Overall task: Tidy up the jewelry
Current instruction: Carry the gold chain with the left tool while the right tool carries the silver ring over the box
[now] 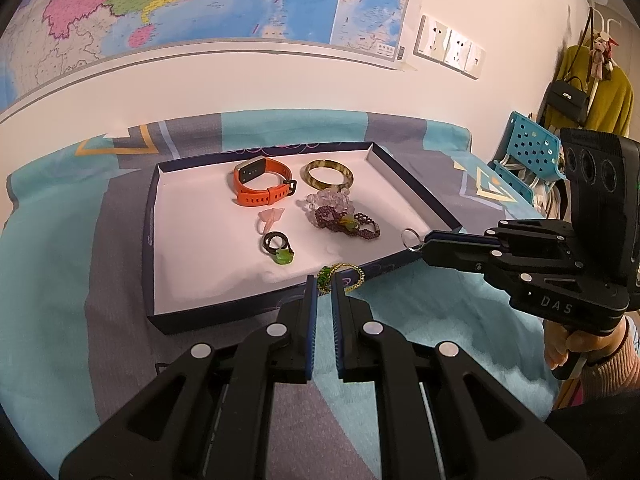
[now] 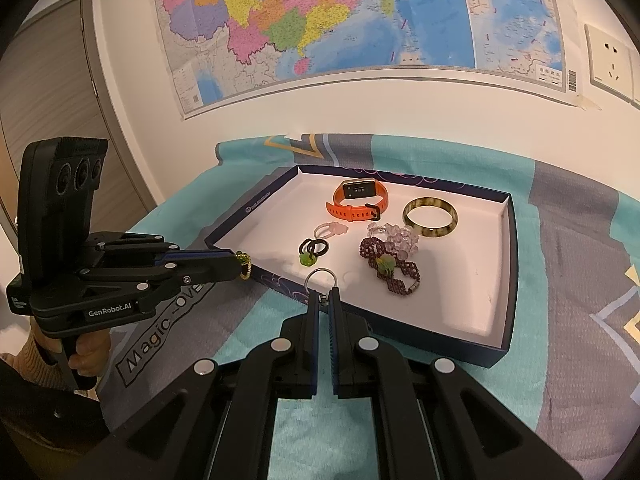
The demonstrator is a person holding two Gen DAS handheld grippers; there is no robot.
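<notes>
A dark blue box lid (image 1: 152, 216) (image 2: 508, 272) with a white floor lies on the bed. In it lie an orange watch (image 1: 260, 186) (image 2: 360, 198), an amber bangle (image 1: 327, 174) (image 2: 430, 218), a purple bead bracelet (image 1: 344, 220) (image 2: 390, 264), a pink ring (image 1: 271, 216) and black rings with a green charm (image 1: 278, 246) (image 2: 312, 250). My left gripper (image 1: 323, 280) (image 2: 240, 264) is shut on a gold chain with a green bead (image 1: 342, 276) (image 2: 245, 266) at the lid's near edge. My right gripper (image 2: 324, 296) (image 1: 424, 246) is shut on a silver key ring (image 2: 321, 278) (image 1: 410, 237).
A teal and grey bedspread (image 1: 60, 260) covers the bed. A map (image 2: 360, 20) and wall sockets (image 1: 450, 46) are on the wall behind. A blue perforated chair (image 1: 528, 148) and hanging bags stand at the right. A door (image 2: 48, 100) is at the left.
</notes>
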